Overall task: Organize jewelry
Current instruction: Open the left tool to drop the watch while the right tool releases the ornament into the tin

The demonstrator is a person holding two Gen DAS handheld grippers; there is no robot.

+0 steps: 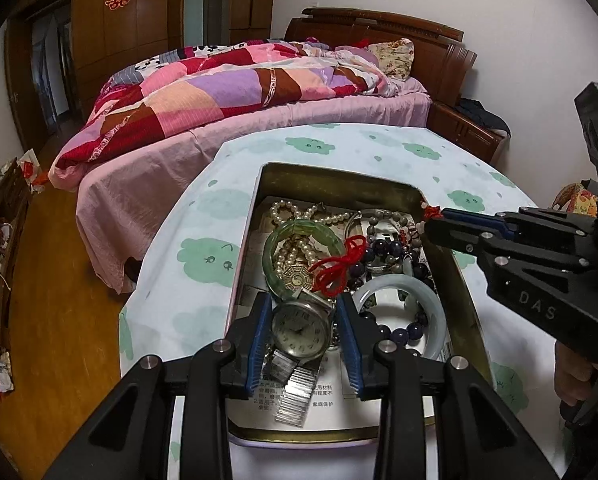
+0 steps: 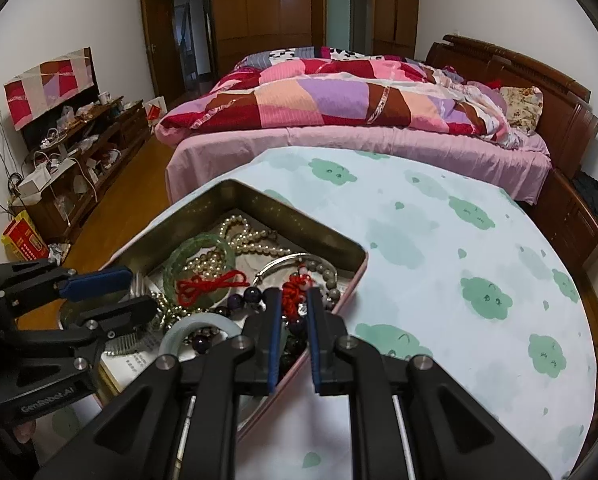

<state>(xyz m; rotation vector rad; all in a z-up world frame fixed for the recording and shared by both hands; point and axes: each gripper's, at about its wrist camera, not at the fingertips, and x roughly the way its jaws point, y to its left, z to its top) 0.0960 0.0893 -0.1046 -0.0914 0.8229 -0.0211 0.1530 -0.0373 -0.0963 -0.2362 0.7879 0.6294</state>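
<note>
A metal tin (image 1: pixel 465 280) (image 2: pixel 339 246) on a round table holds tangled jewelry: a pearl necklace (image 1: pixel 295 212), a green jade bangle (image 1: pixel 299 230) (image 2: pixel 197 244), a pale bangle (image 1: pixel 423 292), dark beads, a red cord (image 1: pixel 339 268) and a bagua pendant (image 1: pixel 296 279). My left gripper (image 1: pixel 303 330) is closed around a silver wristwatch (image 1: pixel 299 330) at the tin's near end. My right gripper (image 2: pixel 295 308) is shut on a red knotted charm (image 2: pixel 295 286) of a bead bracelet, over the tin's right rim; it also shows in the left wrist view (image 1: pixel 431 224).
The table wears a white cloth with green cloud prints (image 2: pixel 459 260). A bed with a patchwork quilt (image 1: pixel 239 88) stands right behind the table. A cluttered low cabinet (image 2: pixel 79 152) lines the left wall. Wooden floor lies to the left.
</note>
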